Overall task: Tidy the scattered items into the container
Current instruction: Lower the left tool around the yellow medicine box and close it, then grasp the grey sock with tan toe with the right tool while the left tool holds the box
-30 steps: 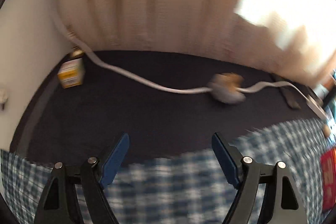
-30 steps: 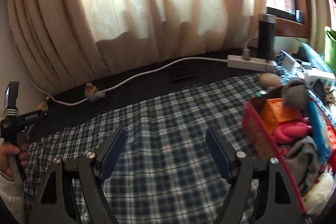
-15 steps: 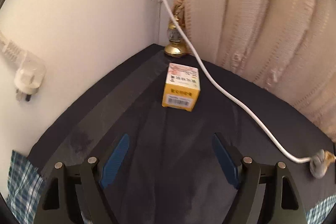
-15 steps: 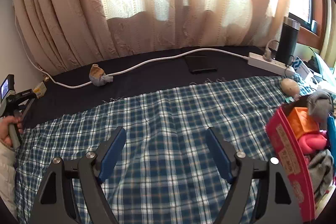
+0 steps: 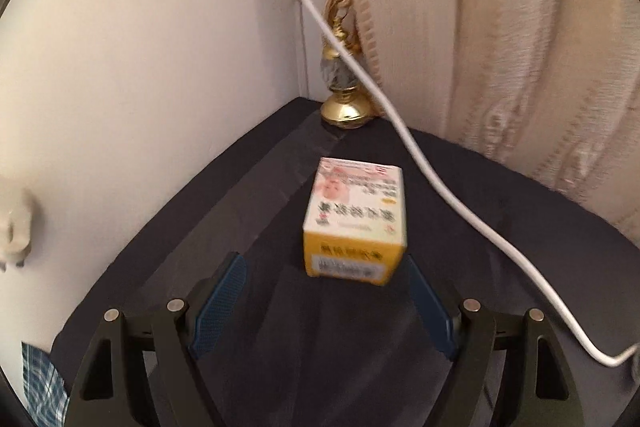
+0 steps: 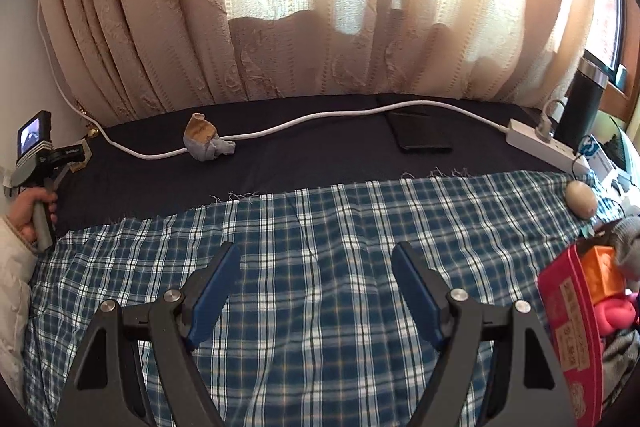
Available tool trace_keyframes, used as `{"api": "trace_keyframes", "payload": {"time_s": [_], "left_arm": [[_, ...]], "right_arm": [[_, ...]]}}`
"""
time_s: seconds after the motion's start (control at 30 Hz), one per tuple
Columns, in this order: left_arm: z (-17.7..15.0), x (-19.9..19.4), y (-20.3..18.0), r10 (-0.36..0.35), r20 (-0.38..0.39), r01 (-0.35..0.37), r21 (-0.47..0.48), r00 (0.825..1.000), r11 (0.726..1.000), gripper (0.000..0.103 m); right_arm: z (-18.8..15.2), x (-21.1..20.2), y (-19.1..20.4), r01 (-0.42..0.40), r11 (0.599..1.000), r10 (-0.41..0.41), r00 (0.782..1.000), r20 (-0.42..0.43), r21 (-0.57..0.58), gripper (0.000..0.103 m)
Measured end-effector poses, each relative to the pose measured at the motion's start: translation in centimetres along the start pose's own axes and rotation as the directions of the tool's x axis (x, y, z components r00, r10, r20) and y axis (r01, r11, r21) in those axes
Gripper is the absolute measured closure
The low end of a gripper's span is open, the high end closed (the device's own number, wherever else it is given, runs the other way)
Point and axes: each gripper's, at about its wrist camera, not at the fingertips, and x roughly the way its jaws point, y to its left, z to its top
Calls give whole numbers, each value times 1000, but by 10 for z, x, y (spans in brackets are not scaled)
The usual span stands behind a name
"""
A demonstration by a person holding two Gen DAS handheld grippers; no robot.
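A small yellow and white box (image 5: 355, 223) lies on the dark cloth in the table's far left corner. My left gripper (image 5: 324, 279) is open, its blue pads just short of the box, which sits toward the right pad. My right gripper (image 6: 316, 275) is open and empty above the plaid cloth (image 6: 320, 227). The red container (image 6: 572, 331) at the right edge holds several items. A rolled grey and tan sock (image 6: 206, 143) lies on the dark cloth by the white cable. A beige egg-shaped item (image 6: 581, 199) lies near the container.
A white cable (image 5: 420, 155) runs down past a gold curtain tieback (image 5: 345, 107) to the box's right. Walls and the curtain (image 6: 320, 7) close the corner. A black phone (image 6: 420, 135), a power strip (image 6: 544, 143) and a black tumbler (image 6: 580, 107) stand at the back right.
My left gripper has swung from the table's middle to the left corner and closed in on the yellow box. The right gripper view has shifted left, so the container sits further right.
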Motion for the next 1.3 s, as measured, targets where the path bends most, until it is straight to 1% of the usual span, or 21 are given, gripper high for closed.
{"api": "trace_keyframes", "payload": {"time_s": [0.17, 0.2, 0.23, 0.27, 0.33, 0.4, 0.47, 0.5, 0.53, 0.57, 0.6, 0.63, 0.77, 0.9, 0.97, 1.0, 1.03, 1.2, 1.23, 1.27, 1.3], "left_arm": [[3, 13, 5, -51, -54, 49, -37, 997, 998, 22], [2, 13, 6, -59, -59, 57, -40, 996, 998, 29], [2, 11, 6, -63, -50, 62, -39, 997, 997, 40], [1, 10, 5, -72, -46, 71, -36, 996, 997, 43], [0, 8, 5, -83, -39, 82, -34, 996, 996, 55], [-1, 5, 6, -92, -34, 91, -39, 995, 995, 56], [-4, 0, 7, -101, -22, 100, -42, 995, 994, 56], [-5, -4, 5, -92, -11, 92, -21, 996, 996, 56], [-7, -10, 1, -80, 4, 80, 13, 997, 997, 56], [-8, -16, -2, -80, 15, 80, 30, 997, 996, 56], [-8, -24, -5, -102, 23, 101, 40, 994, 994, 56], [-8, -34, -8, -128, 33, 126, 49, 991, 991, 56], [-6, -77, -25, -197, 100, 188, 98, 975, 977, 56], [-8, -110, -40, -295, 124, 279, 131, 947, 951, 56], [-11, -125, -49, -345, 125, 326, 151, 930, 933, 56], [-13, -130, -53, -358, 127, 337, 162, 925, 928, 56], [-16, -136, -58, -370, 131, 345, 177, 920, 922, 56], [-31, -158, -82, -424, 125, 385, 250, 897, 888, 56], [-34, -161, -87, -432, 118, 392, 264, 894, 882, 56], [-38, -163, -92, -440, 113, 397, 277, 891, 875, 56], [-41, -165, -96, -442, 111, 397, 287, 890, 872, 56]], "right_arm": [[11, 15, 10, -10, 1000, 10, 1000, -15, -11, 22], [14, 18, 13, -17, 1000, 16, 1000, -17, -14, 22], [17, 22, 18, -23, 1000, 23, 1000, -18, -22, 22], [19, 25, 23, -28, 999, 28, 999, -18, -32, 22], [22, 30, 34, -35, 997, 35, 999, -15, -62, 22], [25, 34, 45, -40, 995, 39, 999, -7, -93, 23], [27, 39, 53, -43, 992, 43, 999, -4, -118, 31], [29, 43, 56, -50, 992, 49, 999, -9, -119, 37], [32, 47, 60, -61, 991, 59, 998, -15, -117, 39], [36, 51, 63, -71, 991, 69, 997, -21, -114, 40], [39, 56, 66, -82, 990, 79, 997, -26, -112, 40], [44, 60, 70, -93, 990, 90, 996, -29, -110, 40], [66, 81, 89, -137, 984, 134, 990, -37, -115, 40], [90, 106, 107, -148, 981, 146, 989, -30, -128, 39], [100, 122, 115, -155, 978, 151, 988, -41, -138, 33], [104, 130, 118, -157, 978, 151, 987, -53, -139, 29], [107, 139, 121, -162, 978, 154, 986, -67, -135, 29], [114, 172, 127, -184, 978, 170, 976, -134, -102, 29], [114, 177, 128, -180, 978, 163, 975, -153, -104, 35], [112, 181, 126, -184, 978, 165, 971, -170, -102, 46], [111, 182, 124, -198, 976, 179, 967, -182, -93, 65]]}}
